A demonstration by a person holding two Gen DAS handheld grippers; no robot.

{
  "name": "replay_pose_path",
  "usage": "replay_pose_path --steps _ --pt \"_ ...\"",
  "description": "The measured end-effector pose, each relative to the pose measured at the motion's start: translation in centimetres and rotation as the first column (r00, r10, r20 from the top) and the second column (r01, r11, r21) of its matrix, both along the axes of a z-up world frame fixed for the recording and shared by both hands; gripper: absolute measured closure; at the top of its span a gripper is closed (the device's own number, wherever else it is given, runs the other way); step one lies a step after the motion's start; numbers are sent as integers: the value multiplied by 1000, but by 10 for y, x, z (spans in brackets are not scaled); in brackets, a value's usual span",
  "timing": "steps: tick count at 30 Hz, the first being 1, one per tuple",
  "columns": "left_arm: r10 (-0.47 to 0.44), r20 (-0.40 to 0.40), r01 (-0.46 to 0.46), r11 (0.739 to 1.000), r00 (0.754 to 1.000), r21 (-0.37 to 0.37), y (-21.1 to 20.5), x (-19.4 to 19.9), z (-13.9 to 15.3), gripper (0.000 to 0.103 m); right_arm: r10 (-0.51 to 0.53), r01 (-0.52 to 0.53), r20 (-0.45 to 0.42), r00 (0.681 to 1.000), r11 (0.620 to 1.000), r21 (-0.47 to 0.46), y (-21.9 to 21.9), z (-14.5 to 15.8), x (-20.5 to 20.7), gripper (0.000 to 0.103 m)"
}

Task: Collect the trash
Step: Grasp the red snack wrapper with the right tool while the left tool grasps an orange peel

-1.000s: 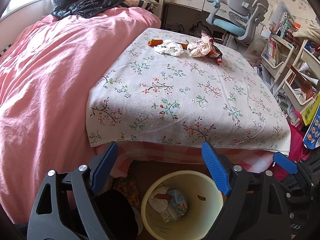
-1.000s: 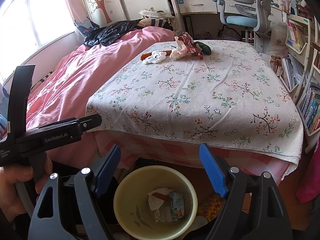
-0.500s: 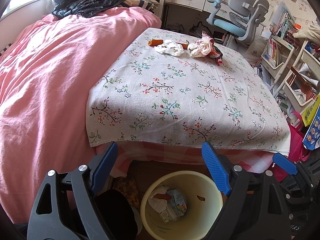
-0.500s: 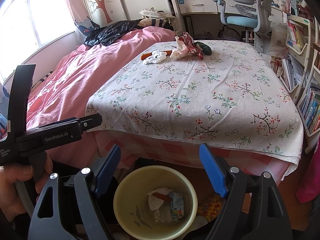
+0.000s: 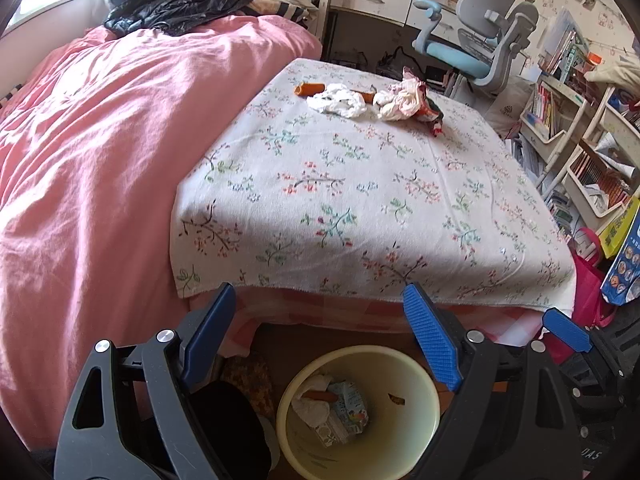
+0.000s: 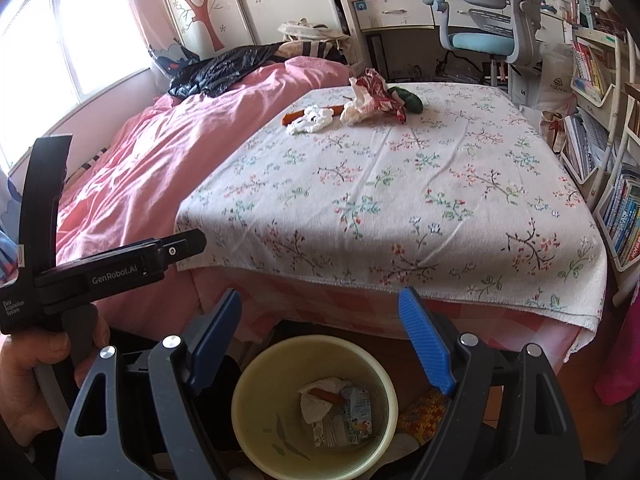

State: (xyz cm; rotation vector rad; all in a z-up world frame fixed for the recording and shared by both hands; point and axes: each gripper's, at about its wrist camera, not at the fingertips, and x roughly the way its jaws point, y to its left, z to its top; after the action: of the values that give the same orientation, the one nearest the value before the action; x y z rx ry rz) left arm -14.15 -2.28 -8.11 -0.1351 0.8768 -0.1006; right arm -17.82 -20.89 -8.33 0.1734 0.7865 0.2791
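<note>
Trash lies at the far end of the floral cloth [image 5: 360, 200]: a white tissue wad [image 5: 338, 100] [image 6: 312, 119], an orange stick [image 5: 309, 88], and a crumpled red-and-white wrapper [image 5: 404, 100] [image 6: 370, 98] beside a dark green thing [image 6: 408, 99]. Below the bed's near edge stands a pale yellow bin [image 5: 360, 412] [image 6: 316, 404] holding tissue, an orange stick and a small carton. My left gripper [image 5: 320, 320] hangs open over the bin, nothing between its blue pads. My right gripper [image 6: 320, 316] is open and empty too, above the same bin.
A pink duvet [image 5: 100, 140] covers the bed's left side, with a black jacket [image 5: 176, 10] at its far end. A desk and grey-blue chair [image 5: 476, 44] stand behind; bookshelves [image 5: 580, 140] line the right. A hand [image 6: 24, 376] holds the left gripper's handle.
</note>
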Motion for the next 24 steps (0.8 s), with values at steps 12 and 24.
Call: replay_pose_path --steps 12,24 --pt "56 92 -59 998 994 22 28 70 43 19 57 -47 129 990 996 -75 -17 61 60 25" --pt "81 103 -86 995 991 47 43 199 32 20 66 -69 101 993 997 28 -27 48 118 25"
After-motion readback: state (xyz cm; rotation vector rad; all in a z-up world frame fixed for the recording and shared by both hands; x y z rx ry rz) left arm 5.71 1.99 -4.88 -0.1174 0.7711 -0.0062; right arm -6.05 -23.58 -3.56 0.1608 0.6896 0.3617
